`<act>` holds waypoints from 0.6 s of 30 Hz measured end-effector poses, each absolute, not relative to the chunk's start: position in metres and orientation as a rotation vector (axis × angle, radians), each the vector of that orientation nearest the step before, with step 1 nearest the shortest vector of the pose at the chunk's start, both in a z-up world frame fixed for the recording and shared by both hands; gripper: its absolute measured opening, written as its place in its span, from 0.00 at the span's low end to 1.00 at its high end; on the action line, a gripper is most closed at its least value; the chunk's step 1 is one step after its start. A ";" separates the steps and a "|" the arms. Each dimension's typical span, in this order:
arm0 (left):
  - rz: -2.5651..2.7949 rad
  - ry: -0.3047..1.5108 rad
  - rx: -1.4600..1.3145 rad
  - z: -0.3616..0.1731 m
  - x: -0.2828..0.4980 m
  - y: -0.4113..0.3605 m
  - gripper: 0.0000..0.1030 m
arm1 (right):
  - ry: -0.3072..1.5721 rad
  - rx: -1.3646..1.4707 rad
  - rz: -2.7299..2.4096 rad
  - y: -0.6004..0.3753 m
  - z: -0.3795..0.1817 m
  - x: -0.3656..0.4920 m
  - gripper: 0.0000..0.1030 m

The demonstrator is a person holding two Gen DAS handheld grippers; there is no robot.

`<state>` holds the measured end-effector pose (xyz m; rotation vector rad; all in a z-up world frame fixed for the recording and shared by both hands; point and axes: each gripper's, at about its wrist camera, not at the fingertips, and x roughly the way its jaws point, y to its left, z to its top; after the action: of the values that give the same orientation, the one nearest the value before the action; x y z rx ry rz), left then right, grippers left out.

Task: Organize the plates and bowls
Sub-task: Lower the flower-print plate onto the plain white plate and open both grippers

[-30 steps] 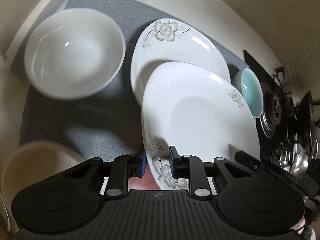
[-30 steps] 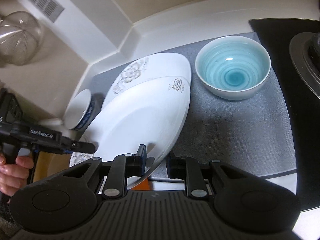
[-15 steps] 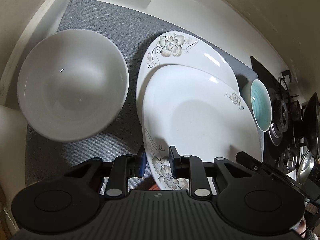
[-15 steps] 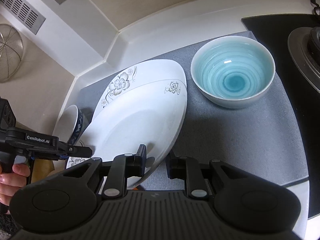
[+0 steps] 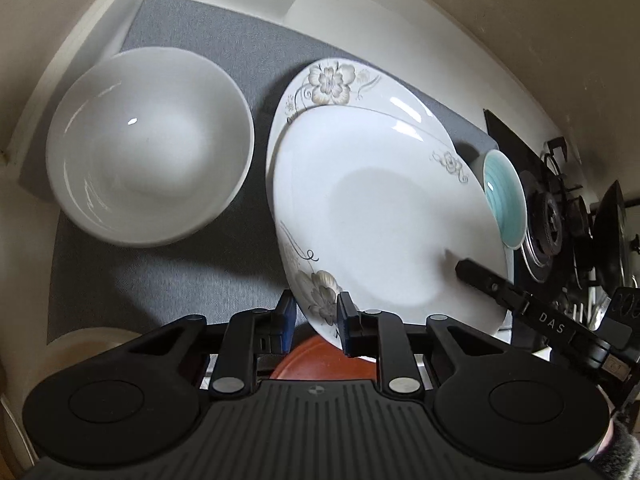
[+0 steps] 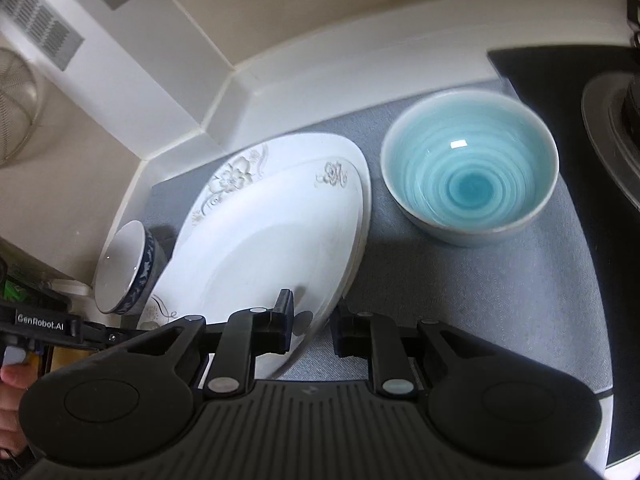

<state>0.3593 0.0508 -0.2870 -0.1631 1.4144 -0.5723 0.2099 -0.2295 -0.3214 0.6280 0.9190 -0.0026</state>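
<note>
The left claw (image 5: pixel 316 320), jaws narrow and just drawn a little closer, pinches the near rim of a white porcelain plate printed with grey flowers, the upper plate (image 5: pixel 380 216), right at its flower motif. The right claw (image 6: pixel 314 324) grips the same plate at its other near edge: one finger lies on the top face, the other sits under the rim, and its jaws, also narrow, have just eased slightly.

We see the upper plate held tilted between the two claws, over a matching lower plate (image 5: pixel 340 84) that lies on a grey fabric mat (image 5: pixel 160 280) covering the white table (image 5: pixel 320 12). The upper plate sits offset toward the mat's front edge, so the lower plate's flowered far rim shows behind it. We cannot tell whether the two plates touch.

Toward the mat's left edge, just beside the plates, stands a large plain white ceramic bowl (image 5: pixel 148 160). Toward the right edge, near the plates but apart, stands a glazed teal bowl (image 6: pixel 468 176) with ringed shading inside. A small white bowl with a blue patterned outside (image 6: pixel 124 268) is visible at the plates' left in the right wrist view.

Past the mat's right edge is a black gas hob (image 5: pixel 548 216). A reddish-brown round dish (image 5: pixel 320 360) shows below the left claw, off the table's front edge.
</note>
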 end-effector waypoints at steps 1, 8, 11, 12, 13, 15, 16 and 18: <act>-0.576 1.409 -0.160 -0.287 0.360 0.049 0.20 | 0.949 0.648 -0.004 -0.232 -0.325 0.212 0.24; -0.571 1.424 -0.220 -0.293 0.369 0.052 0.16 | 0.996 0.683 0.002 -0.235 -0.330 0.211 0.27; -0.565 1.424 -0.233 -0.295 0.372 0.053 0.15 | 1.008 0.678 0.009 -0.234 -0.331 0.215 0.28; -0.562 1.426 -0.238 -0.296 0.373 0.053 0.15 | 1.012 0.681 0.008 -0.234 -0.332 0.216 0.29; -0.560 1.426 -0.240 -0.297 0.374 0.053 0.15 | 1.016 0.688 0.007 -0.234 -0.332 0.217 0.29; -0.554 1.426 -0.244 -0.297 0.376 0.053 0.15 | 1.021 0.695 0.010 -0.233 -0.332 0.218 0.30; -0.553 1.430 -0.242 -0.297 0.377 0.053 0.15 | 1.023 0.694 0.011 -0.233 -0.332 0.217 0.30; -0.543 1.432 -0.230 -0.298 0.379 0.052 0.14 | 1.040 0.696 0.017 -0.231 -0.333 0.217 0.30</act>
<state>0.3793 0.0521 -0.2983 -0.2305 1.4324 -0.5429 0.2171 -0.2311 -0.3325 0.6958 1.0402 0.0167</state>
